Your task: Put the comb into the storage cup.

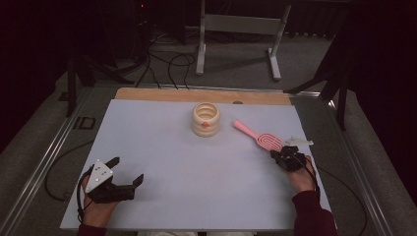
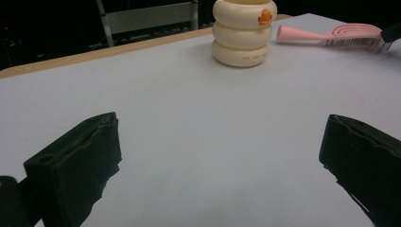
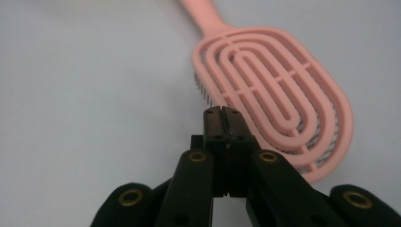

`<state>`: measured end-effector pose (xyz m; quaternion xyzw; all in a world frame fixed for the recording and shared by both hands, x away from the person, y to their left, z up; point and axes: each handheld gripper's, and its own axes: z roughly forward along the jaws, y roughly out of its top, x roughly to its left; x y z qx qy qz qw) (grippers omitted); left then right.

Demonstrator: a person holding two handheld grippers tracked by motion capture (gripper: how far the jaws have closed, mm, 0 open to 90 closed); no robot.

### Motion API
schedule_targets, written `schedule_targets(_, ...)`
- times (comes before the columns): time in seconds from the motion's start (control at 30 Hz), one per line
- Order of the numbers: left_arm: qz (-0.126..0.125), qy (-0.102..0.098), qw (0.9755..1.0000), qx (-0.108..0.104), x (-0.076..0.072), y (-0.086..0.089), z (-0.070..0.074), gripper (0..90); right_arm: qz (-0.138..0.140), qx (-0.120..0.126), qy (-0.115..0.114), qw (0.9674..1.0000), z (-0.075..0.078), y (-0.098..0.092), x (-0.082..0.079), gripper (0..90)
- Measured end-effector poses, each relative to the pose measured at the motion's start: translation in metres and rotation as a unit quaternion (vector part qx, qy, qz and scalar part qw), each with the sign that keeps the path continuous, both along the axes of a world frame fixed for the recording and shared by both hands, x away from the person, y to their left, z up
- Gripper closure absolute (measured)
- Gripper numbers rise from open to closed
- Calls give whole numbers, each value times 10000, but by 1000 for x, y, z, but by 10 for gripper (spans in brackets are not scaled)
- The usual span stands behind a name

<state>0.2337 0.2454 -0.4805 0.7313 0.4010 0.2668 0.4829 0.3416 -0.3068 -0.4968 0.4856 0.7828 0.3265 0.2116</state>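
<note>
A pink hairbrush (image 1: 259, 137) lies bristles down on the pale table, handle pointing back left toward a cream ringed pot (image 1: 206, 119) with an orange mark. My right gripper (image 1: 275, 154) sits at the near end of the brush head, jaws shut together with nothing between them; in the right gripper view its tips (image 3: 223, 113) stand just at the edge of the brush head (image 3: 279, 94). My left gripper (image 1: 129, 170) rests at the front left of the table, jaws wide open and empty. In the left gripper view the pot (image 2: 243, 32) and the brush (image 2: 335, 37) lie far ahead.
The pale sheet (image 1: 162, 147) covers a wooden table whose back edge (image 1: 147, 93) shows. Behind it are a white frame stand (image 1: 238, 29) and cables on the floor. Metal rails run along both sides of the table.
</note>
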Motion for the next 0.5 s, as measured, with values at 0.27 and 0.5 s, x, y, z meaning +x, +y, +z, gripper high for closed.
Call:
schedule_targets(0.27,1,10,10000,6,0,0,0,3,-373,48,69,9993,-1,-6,11,900)
schedule_targets(0.5,18,13,10000,-7,0,1,0,4,-651,54,107,9978,3,-11,27,900)
